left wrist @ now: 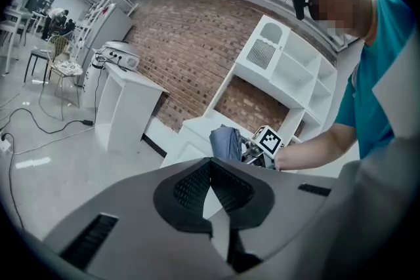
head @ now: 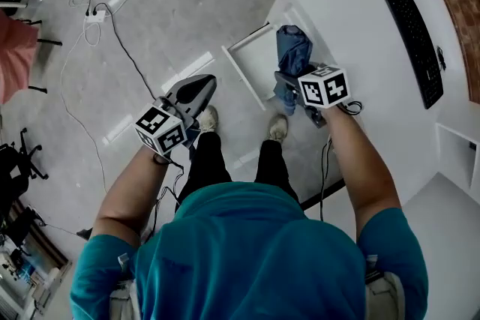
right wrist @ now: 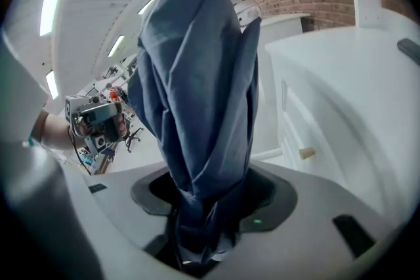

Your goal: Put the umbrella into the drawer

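Right gripper [right wrist: 200, 210] clamps the folded blue umbrella [right wrist: 197, 88] over what seems the open drawer [head: 241, 65]. Left gripper [left wrist: 210, 170] hangs aside, jaws together, empty.

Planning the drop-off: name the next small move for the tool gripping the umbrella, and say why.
Probably lower the right tool, shut on the folded umbrella, into the open drawer: the head view shows the umbrella over it, not yet inside.
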